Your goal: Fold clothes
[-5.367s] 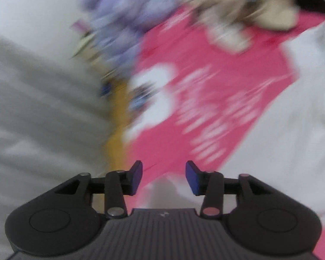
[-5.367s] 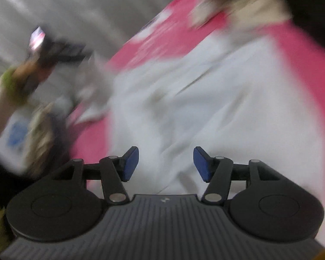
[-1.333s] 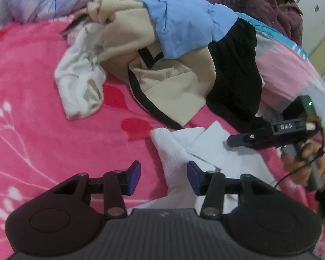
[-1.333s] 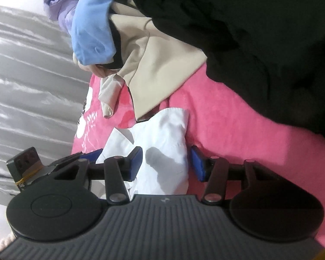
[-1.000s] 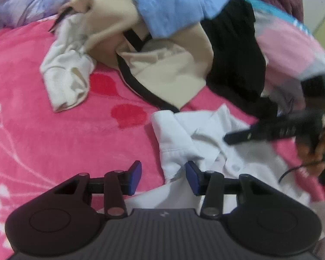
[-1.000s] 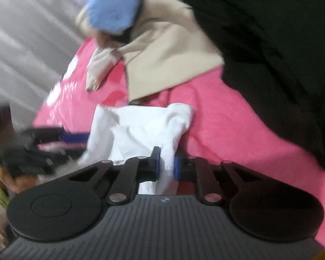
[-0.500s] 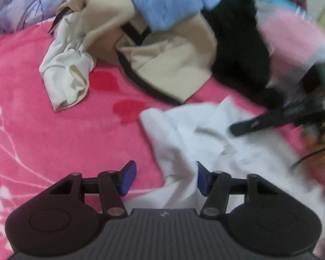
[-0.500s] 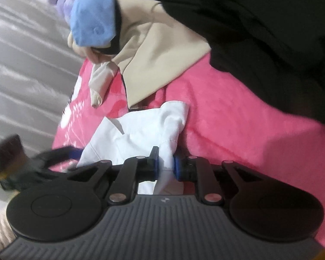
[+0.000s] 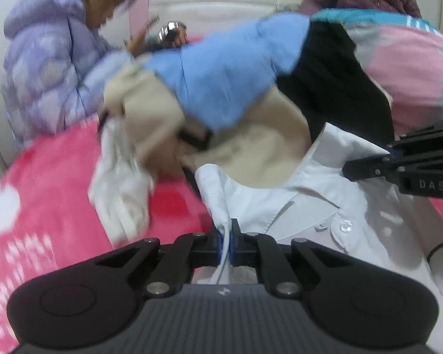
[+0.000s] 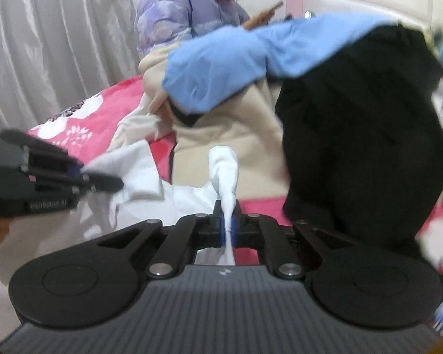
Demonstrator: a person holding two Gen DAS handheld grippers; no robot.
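Left gripper [image 9: 226, 247] jaws newly clamped on white shirt [image 9: 304, 206], right gripper [image 10: 228, 230] likewise, clothes pile [image 9: 221, 88] behind.

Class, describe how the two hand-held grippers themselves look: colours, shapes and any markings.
Each hand-held gripper, left and right, is matte black: a ribbed body, two round discs, jointed linkage arms with silver rivets, and blue pads on the fingers. The right one, seen side-on, bears white letters "DAS".

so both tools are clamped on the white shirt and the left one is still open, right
Not quite: the left tool is shut too, pinching a fold of the white shirt between its blue pads, as the left wrist view shows. The right tool is likewise clamped on the shirt.
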